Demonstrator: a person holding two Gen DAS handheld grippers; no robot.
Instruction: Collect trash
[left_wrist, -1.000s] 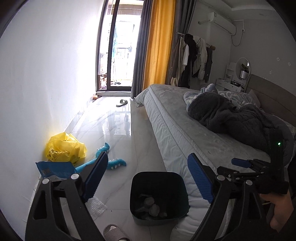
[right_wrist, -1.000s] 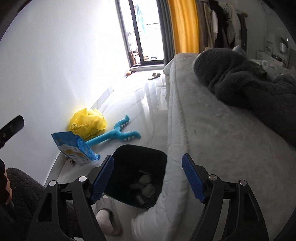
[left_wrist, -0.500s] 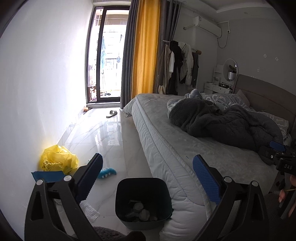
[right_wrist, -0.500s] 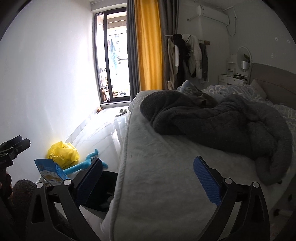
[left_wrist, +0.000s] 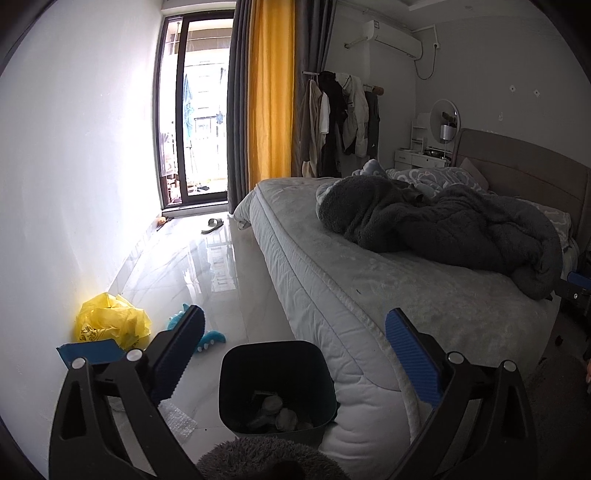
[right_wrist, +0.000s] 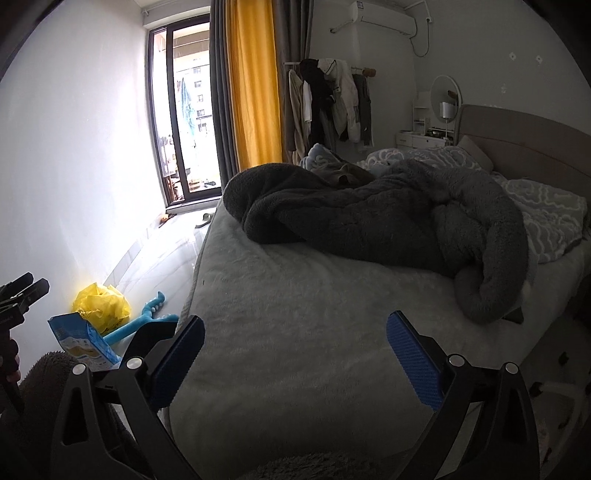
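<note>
Bedroom floor and bed (right_wrist: 295, 332), left gripper (left_wrist: 295, 354) and right gripper (right_wrist: 295, 354) both spread wide, nothing between.

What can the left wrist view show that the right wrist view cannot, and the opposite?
Only the left wrist view shows the black trash bin with crumpled trash inside, beside the bed. Only the right wrist view shows the printed front of the blue snack bag. Both show the yellow plastic bag, the blue toy, the bed and open, empty tongs.
</note>
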